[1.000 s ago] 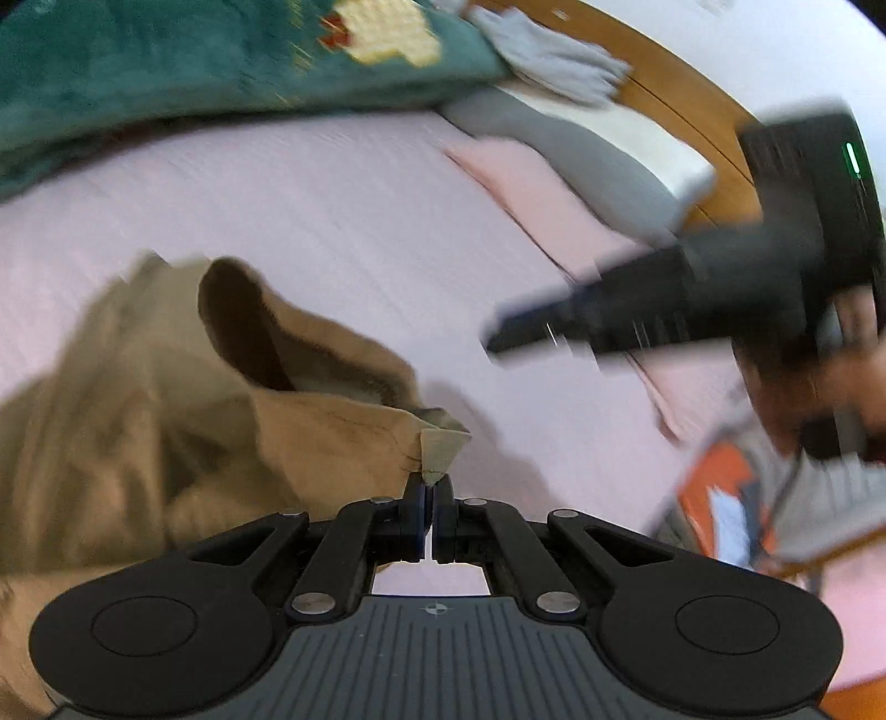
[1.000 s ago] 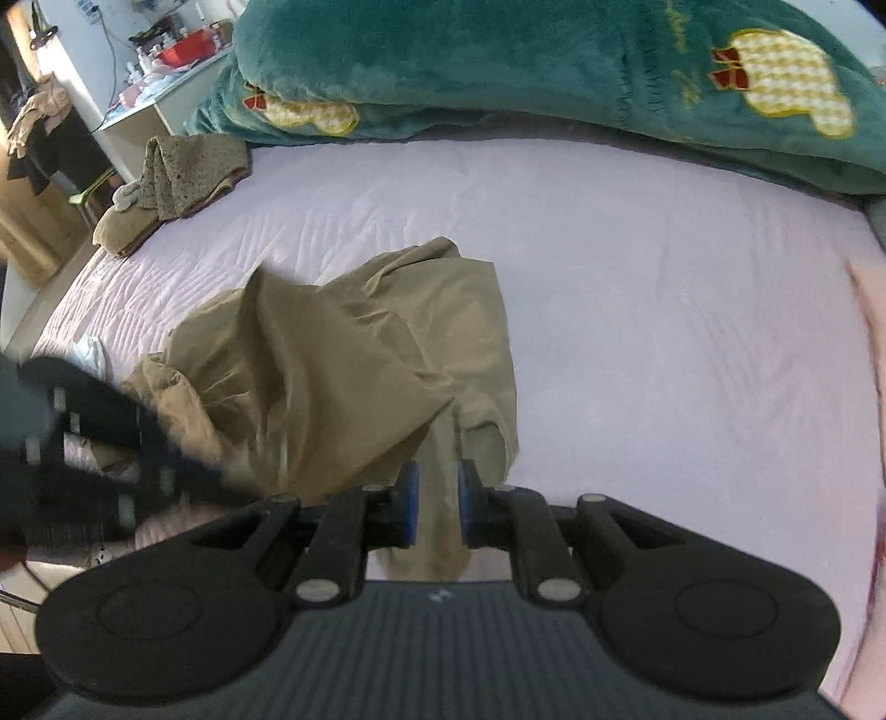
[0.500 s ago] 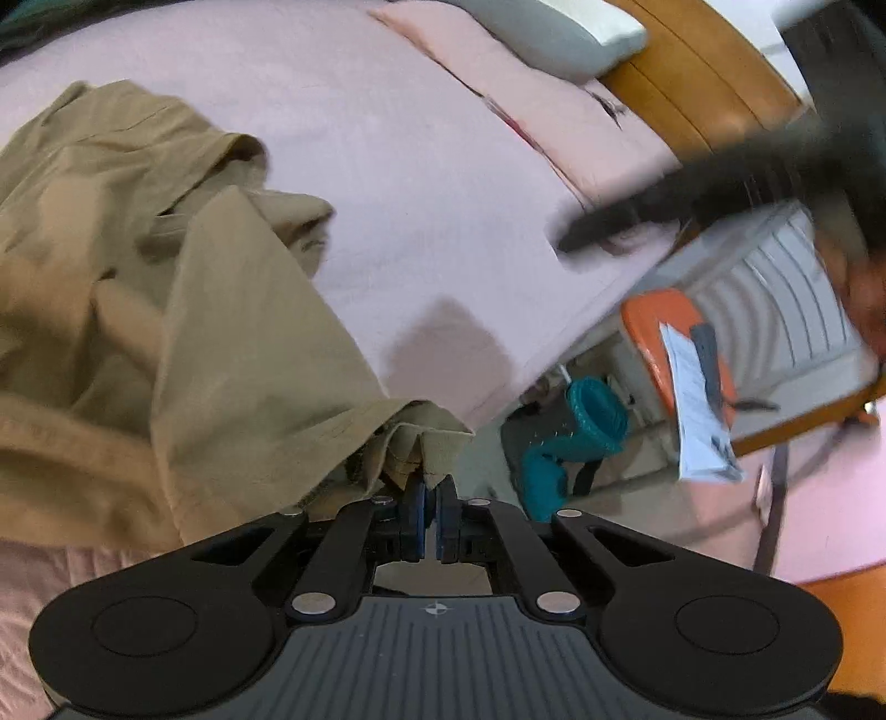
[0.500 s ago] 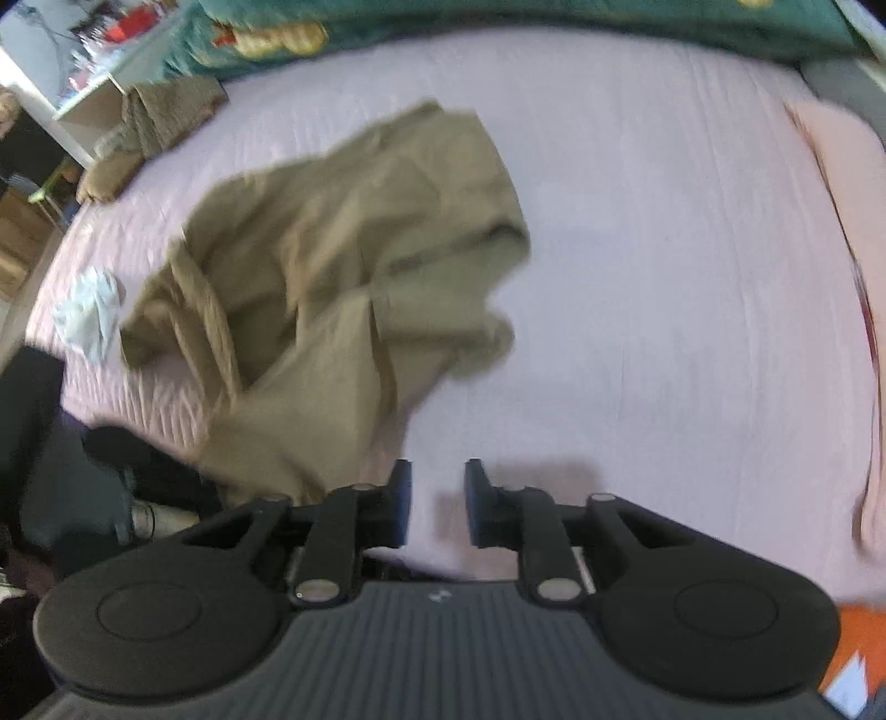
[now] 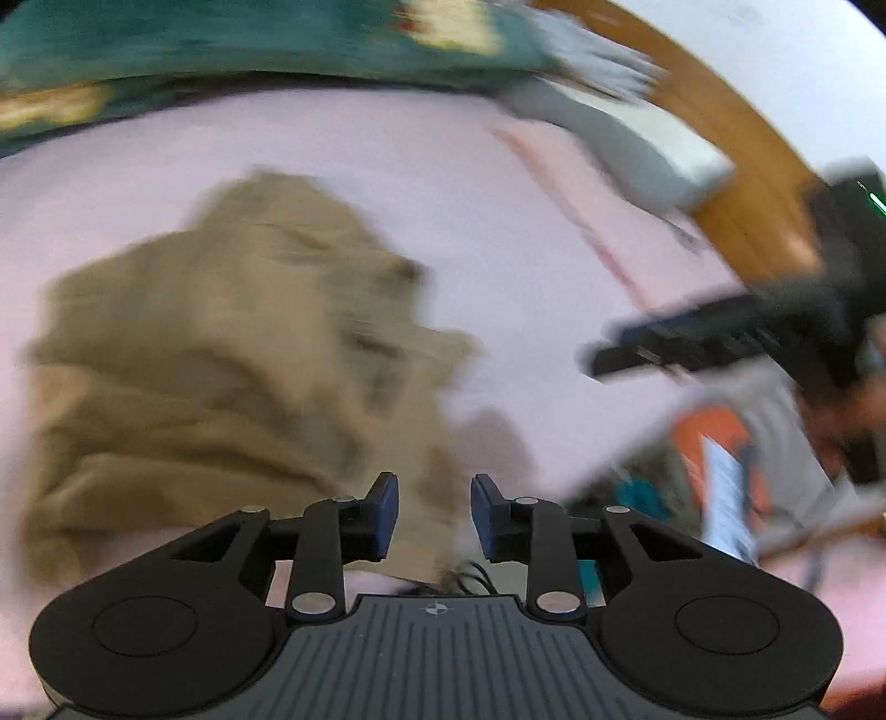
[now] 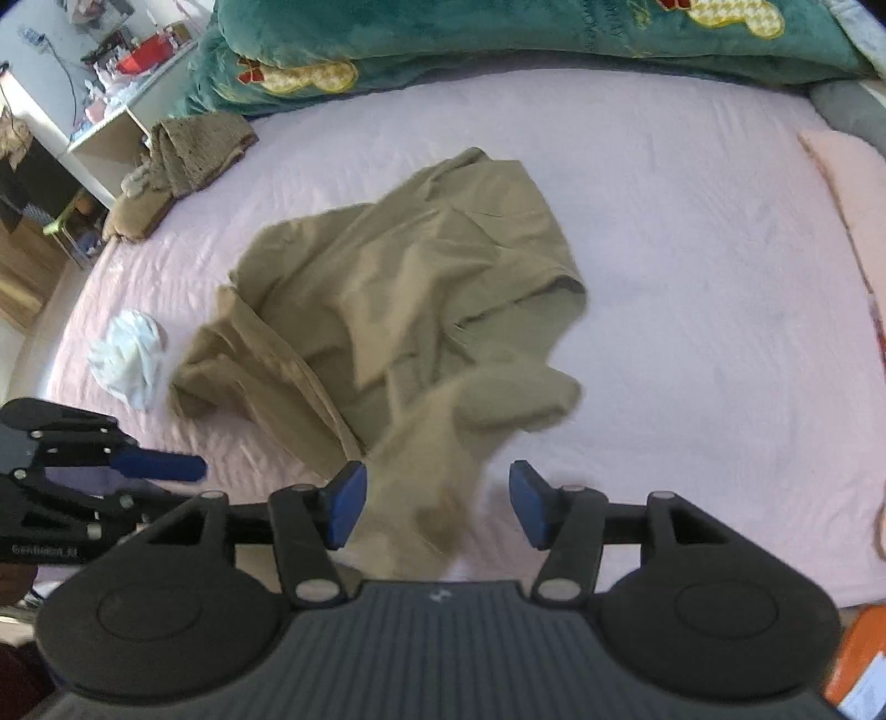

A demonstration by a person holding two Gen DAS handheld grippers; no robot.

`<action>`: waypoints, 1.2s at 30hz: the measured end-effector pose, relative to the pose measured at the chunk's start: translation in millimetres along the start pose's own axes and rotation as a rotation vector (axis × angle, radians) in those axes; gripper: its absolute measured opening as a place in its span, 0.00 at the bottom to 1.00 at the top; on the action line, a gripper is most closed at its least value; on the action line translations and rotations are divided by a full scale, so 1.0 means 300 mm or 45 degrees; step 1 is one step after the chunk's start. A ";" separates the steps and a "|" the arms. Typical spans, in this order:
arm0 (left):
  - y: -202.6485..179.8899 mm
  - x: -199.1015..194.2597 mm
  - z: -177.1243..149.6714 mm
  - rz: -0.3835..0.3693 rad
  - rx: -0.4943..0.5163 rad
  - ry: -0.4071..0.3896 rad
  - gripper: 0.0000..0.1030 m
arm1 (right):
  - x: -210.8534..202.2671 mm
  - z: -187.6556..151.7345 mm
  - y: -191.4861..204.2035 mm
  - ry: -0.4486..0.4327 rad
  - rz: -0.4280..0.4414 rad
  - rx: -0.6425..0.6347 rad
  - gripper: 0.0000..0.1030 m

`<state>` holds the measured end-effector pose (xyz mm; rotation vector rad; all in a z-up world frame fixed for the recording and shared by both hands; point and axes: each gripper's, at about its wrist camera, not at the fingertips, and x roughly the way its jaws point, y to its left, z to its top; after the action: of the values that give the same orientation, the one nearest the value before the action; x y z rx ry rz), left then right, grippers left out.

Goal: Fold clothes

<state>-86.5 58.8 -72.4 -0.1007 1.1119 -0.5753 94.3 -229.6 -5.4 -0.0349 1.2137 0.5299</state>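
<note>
A crumpled khaki garment [image 6: 415, 288] lies on the pink bed sheet [image 6: 692, 232]. In the right wrist view my right gripper [image 6: 437, 504] is over the bed's near edge, its jaws opening. A blurred fold of the khaki cloth hangs loose between the blue pads [image 6: 346, 501], and neither pad presses on it. The left gripper [image 6: 149, 464] shows at the left edge. The left wrist view is blurred. There my left gripper [image 5: 434, 515] is opening too, with the garment [image 5: 221, 360] beyond the gap and nothing pinched. The right gripper [image 5: 614, 349] hovers at the right.
A green blanket [image 6: 498, 39] runs along the far side. A brown knit cloth [image 6: 194, 144] and a white crumpled cloth [image 6: 130, 357] lie at the left. A grey pillow [image 5: 637, 144], a wooden headboard [image 5: 747, 166] and an orange stool [image 5: 714, 443] are at the right.
My left gripper was shut on a corner of the khaki garment and has let it go. The right jaws have spread wider. The cloth has dropped back onto the bed.
</note>
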 end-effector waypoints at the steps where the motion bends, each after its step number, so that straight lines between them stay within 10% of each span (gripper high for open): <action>1: 0.031 -0.033 0.032 0.087 -0.062 0.010 0.31 | -0.005 0.030 0.025 -0.010 0.001 0.012 0.56; 8: 0.139 -0.260 0.250 0.514 -0.247 -0.095 0.48 | 0.004 0.264 0.232 0.030 -0.189 0.150 0.69; 13: 0.136 -0.363 0.345 0.643 -0.263 -0.204 0.48 | -0.045 0.359 0.382 -0.093 -0.264 0.059 0.69; 36: 0.062 -0.406 0.316 0.676 -0.365 -0.223 0.49 | -0.095 0.450 0.425 -0.116 -0.177 -0.020 0.70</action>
<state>-35.4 114.4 63.4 -0.0965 0.9910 0.0678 154.4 -87.3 101.5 -0.1065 1.1091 0.4155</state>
